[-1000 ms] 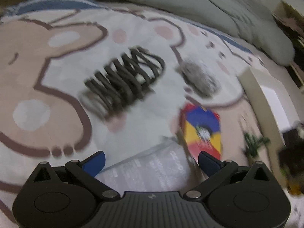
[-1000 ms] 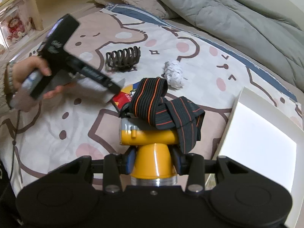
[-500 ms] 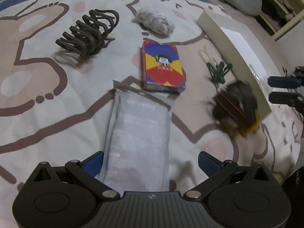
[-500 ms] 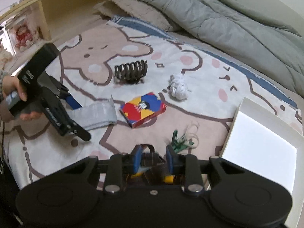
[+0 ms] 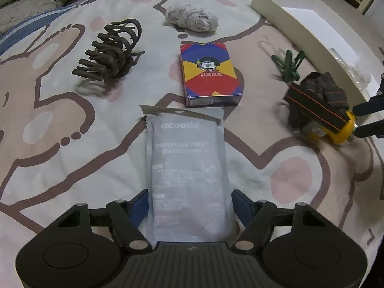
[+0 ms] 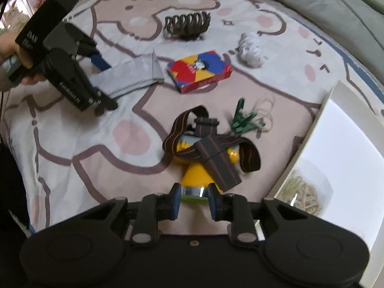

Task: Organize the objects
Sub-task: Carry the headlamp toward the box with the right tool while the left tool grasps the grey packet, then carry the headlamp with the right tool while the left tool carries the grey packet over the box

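My left gripper (image 5: pixel 189 201) has its blue fingers closed against the sides of a grey flat packet (image 5: pixel 188 172) lying on the bedspread; it shows in the right wrist view (image 6: pixel 129 78) too. My right gripper (image 6: pixel 193 202) straddles the chrome end of a yellow headlamp (image 6: pixel 196 175) wrapped in a black-and-orange striped strap (image 6: pixel 216 153), lying on the bed; the fingers stand slightly apart from it. The headlamp also shows at the right of the left wrist view (image 5: pixel 319 110).
A colourful card box (image 5: pixel 208 74), a dark claw hair clip (image 5: pixel 108 50), a crumpled tissue ball (image 5: pixel 192 20) and green clips (image 5: pixel 288 66) lie on the cartoon bedspread. A white box (image 6: pixel 336 153) at the right holds rubber bands (image 6: pixel 302 192). A grey duvet (image 6: pixel 324 0) lies behind.
My left gripper has swung over the grey packet and closed its fingers on its sides. My right gripper has lowered the headlamp onto the bed and loosened around it.
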